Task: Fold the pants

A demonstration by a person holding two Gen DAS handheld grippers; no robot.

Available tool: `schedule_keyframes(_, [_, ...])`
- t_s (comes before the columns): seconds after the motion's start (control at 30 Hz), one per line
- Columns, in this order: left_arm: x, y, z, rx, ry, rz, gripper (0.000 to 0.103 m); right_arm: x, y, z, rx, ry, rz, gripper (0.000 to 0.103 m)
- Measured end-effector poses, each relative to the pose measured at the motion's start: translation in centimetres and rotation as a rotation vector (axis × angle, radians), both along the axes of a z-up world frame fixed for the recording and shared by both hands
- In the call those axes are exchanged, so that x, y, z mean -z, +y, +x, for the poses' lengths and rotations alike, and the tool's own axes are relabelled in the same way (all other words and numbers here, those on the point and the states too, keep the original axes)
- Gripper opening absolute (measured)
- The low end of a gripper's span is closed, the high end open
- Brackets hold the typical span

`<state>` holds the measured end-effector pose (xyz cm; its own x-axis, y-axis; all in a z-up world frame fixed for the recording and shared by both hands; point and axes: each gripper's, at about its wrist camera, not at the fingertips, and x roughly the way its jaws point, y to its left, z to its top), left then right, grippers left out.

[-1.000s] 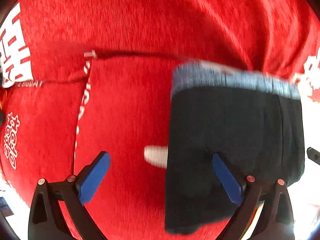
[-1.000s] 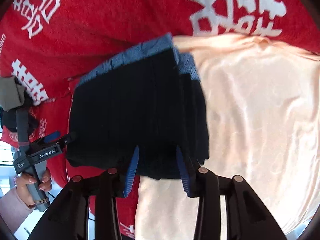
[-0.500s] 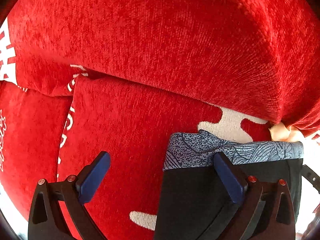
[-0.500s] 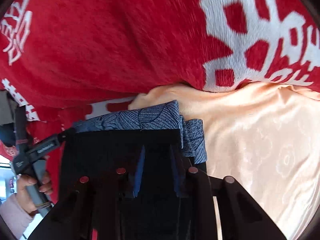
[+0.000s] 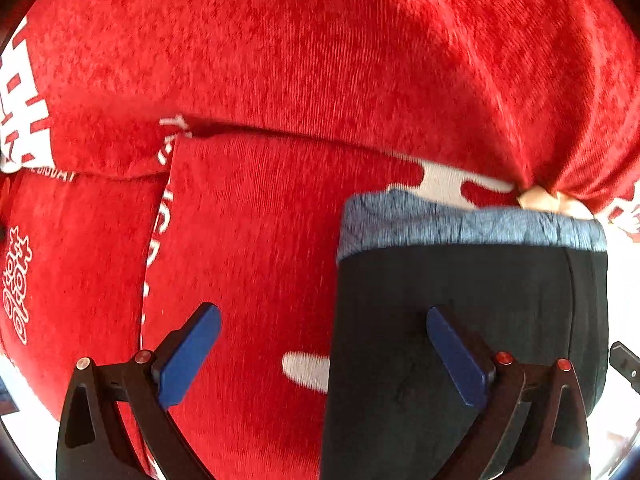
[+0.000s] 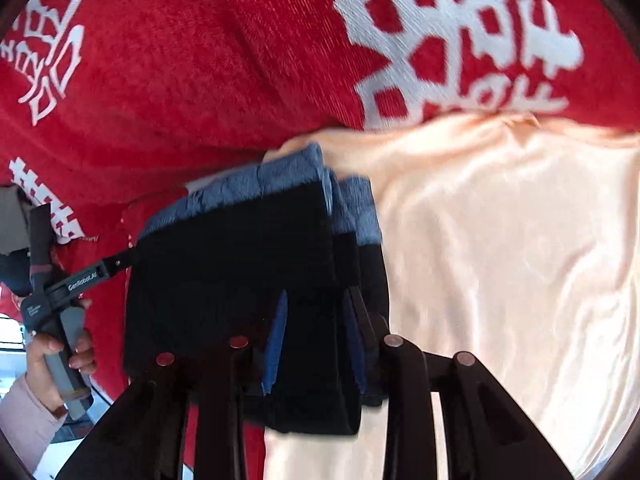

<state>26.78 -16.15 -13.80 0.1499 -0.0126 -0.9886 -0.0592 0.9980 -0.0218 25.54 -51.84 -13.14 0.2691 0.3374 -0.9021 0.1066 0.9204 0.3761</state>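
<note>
**Pants folded to a compact block, final placement left**

The pants (image 6: 240,280) are dark, with a blue patterned waistband (image 5: 460,226) along their far edge. They already lie doubled into a thick, roughly rectangular stack; in the right wrist view several layers show at the right side of the stack, one waistband edge behind another. To my eye the main folds are made and what remains is to settle and square the bundle and let go of it.

The bundle sits on a red sofa cushion (image 5: 248,240) with white lettering, its right part reaching over a pale peach satin cloth (image 6: 500,260) that is spread on the seat to the right. The red backrest (image 5: 320,60) rises just beyond the waistband.

The right tongs (image 6: 314,340) are part open and opening, with the near edge of the stack between the blue pads; the pads seem to stand slightly clear of the cloth, though the dark fabric makes it hard to be sure. The left tongs (image 5: 324,356) stand wide open and hold nothing: one pad is over the bare red cushion, the other over the left part of the pants. In the right wrist view a hand (image 6: 60,352) in a pink sleeve holds the left tool's handle at the near left.
</note>
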Motion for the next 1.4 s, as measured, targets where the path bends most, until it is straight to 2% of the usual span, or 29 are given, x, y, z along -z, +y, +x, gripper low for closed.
schedule_keyframes(0.2, [0.0, -0.3, -1.6, 0.003, 0.015, -0.014, 0.103, -0.6, -0.5, -3.7, 0.005, 0.003, -0.008, 0.039])
schedule_keyframes(0.37, [0.3, -1.0, -2.0, 0.01, 0.03, -0.027, 0.103, -0.9, -0.2, -5.0, 0.007, 0.005, 0.02, 0.039])
schedule_keyframes(0.57, [1.1, -1.6, -3.9, 0.034, 0.056, -0.046, 0.103, 1.0, 1.1, -4.9, -0.021, 0.023, -0.012, 0.049])
schedule_keyframes(0.73, [2.0, -1.3, -4.9, 0.016, 0.062, -0.075, 0.103, 1.7, 0.4, -5.7, 0.01, 0.029, 0.031, 0.055])
schedule_keyframes(0.8, [2.2, -0.8, -4.7, 0.003, 0.073, -0.098, 0.103, 2.2, 0.2, -6.5, 0.021, 0.045, 0.054, 0.066])
schedule_keyframes(0.9, [3.0, 0.0, -4.6, -0.016, 0.095, -0.148, 0.103, 2.7, -0.6, -7.1, 0.033, 0.061, 0.108, 0.067])
schedule_keyframes(1.0, [3.8, 1.1, -4.6, -0.049, 0.139, -0.226, 0.103, 2.9, -1.3, -7.3, 0.021, 0.05, 0.104, 0.067])
schedule_keyframes(1.1, [4.1, 1.8, -4.6, -0.072, 0.153, -0.264, 0.103, 2.7, -2.8, -7.1, 0.026, 0.049, 0.112, 0.067])
schedule_keyframes(1.3, [2.5, 1.9, -3.7, 0.054, 0.076, -0.331, 0.103, 3.6, -5.7, -5.4, 0.05, 0.085, 0.17, 0.067])
schedule_keyframes(1.4, [2.8, 1.7, -2.6, 0.116, 0.092, -0.384, 0.103, 4.4, -6.7, -4.0, 0.029, 0.087, 0.234, 0.067])
